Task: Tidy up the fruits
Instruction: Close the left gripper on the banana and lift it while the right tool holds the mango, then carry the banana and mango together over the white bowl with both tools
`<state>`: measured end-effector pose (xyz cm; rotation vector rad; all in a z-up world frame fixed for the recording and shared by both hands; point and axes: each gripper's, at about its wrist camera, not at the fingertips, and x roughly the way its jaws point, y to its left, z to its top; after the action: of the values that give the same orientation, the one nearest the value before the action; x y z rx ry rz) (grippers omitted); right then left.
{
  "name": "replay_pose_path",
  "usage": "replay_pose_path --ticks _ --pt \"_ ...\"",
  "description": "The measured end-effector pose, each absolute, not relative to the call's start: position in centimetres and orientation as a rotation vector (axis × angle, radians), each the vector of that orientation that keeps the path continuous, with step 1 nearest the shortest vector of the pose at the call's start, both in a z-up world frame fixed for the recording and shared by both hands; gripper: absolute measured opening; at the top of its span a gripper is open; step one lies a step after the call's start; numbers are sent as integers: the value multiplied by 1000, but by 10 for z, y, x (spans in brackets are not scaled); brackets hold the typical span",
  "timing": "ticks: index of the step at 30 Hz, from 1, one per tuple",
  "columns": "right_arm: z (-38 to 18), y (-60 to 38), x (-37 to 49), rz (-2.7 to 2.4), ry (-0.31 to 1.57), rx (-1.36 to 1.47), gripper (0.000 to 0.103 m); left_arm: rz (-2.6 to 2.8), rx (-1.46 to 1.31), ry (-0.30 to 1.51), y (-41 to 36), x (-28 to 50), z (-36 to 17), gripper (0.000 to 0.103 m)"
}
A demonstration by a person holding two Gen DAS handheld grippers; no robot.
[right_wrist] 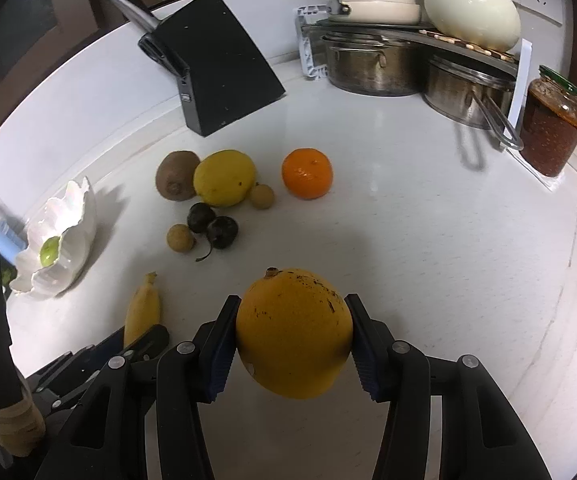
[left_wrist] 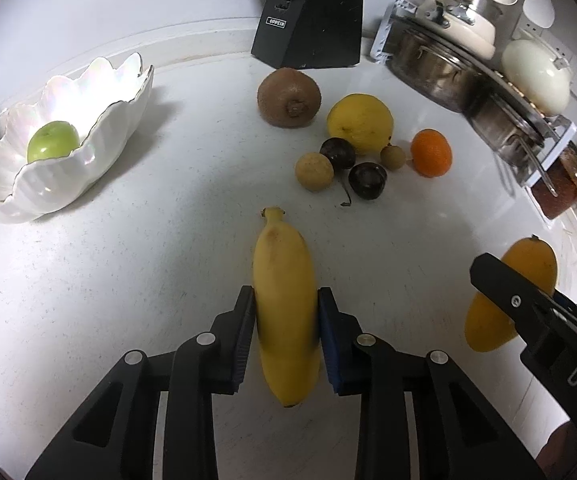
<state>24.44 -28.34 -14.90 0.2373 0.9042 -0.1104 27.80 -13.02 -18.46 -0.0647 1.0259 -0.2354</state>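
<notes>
My left gripper [left_wrist: 286, 312] is shut on a yellow banana [left_wrist: 284, 292], stem pointing away; the banana also shows in the right wrist view [right_wrist: 142, 308]. My right gripper [right_wrist: 292, 320] is shut on a yellow-orange mango [right_wrist: 293, 332], which also shows at the right of the left wrist view [left_wrist: 528, 272]. A white shell-shaped bowl [left_wrist: 100, 160] at the left holds a green apple [left_wrist: 53, 141]. On the counter lie a kiwi [left_wrist: 288, 98], a lemon [left_wrist: 359, 122], an orange [left_wrist: 431, 153], two dark plums [left_wrist: 367, 180] and two longans [left_wrist: 314, 171].
A black knife block [left_wrist: 308, 16] stands at the back. A rack with steel pots [right_wrist: 372, 66], a cream kettle [right_wrist: 470, 10] and a saucepan is at the back right. A jar of red sauce [right_wrist: 550, 124] stands at the right edge. A blue bottle [right_wrist: 2, 236] is beside the bowl.
</notes>
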Motion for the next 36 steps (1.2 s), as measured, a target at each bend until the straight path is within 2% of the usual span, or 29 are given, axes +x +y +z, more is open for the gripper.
replay_pose_path --ticks 16,36 --pt "-125 -257 239 -50 854 232 52 -228 -40 878 -94 255 -140 31" --pt "-70 -157 275 191 737 181 52 -48 -20 691 10 243 -75 31"
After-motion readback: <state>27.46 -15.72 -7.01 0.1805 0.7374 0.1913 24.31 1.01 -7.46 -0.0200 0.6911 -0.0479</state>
